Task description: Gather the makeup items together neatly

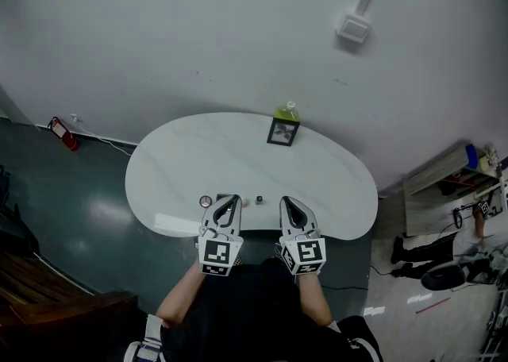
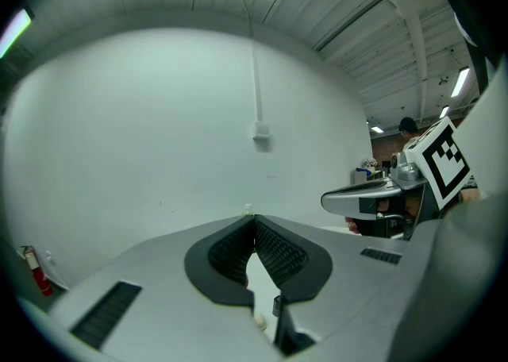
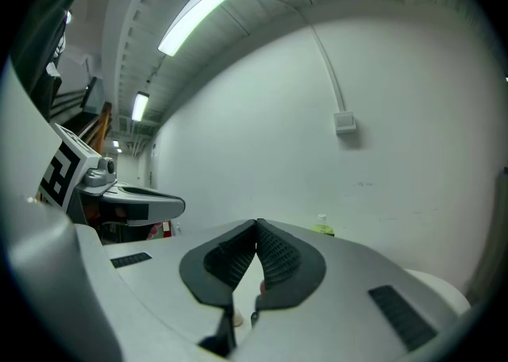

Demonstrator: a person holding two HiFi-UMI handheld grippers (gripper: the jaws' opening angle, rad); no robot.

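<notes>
Small makeup items lie near the front edge of the white oval table (image 1: 175,162): a round compact (image 1: 205,202), a small pale piece (image 1: 246,202) and a tiny black cube (image 1: 259,198). A dark item (image 1: 223,196) is partly hidden behind my left gripper (image 1: 234,198). That gripper hovers over the front edge, shut with nothing in it. My right gripper (image 1: 286,201) is beside it, just right of the cube, also shut and empty. In the left gripper view the left gripper (image 2: 253,218) has its jaws meeting at the tips. The right gripper (image 3: 257,224) shows the same in its own view.
A small black-framed picture (image 1: 282,132) stands at the table's far edge with a green bottle (image 1: 287,112) behind it against the white wall. A red extinguisher (image 1: 65,134) lies on the floor at left. Shelving and clutter (image 1: 460,194) are at right.
</notes>
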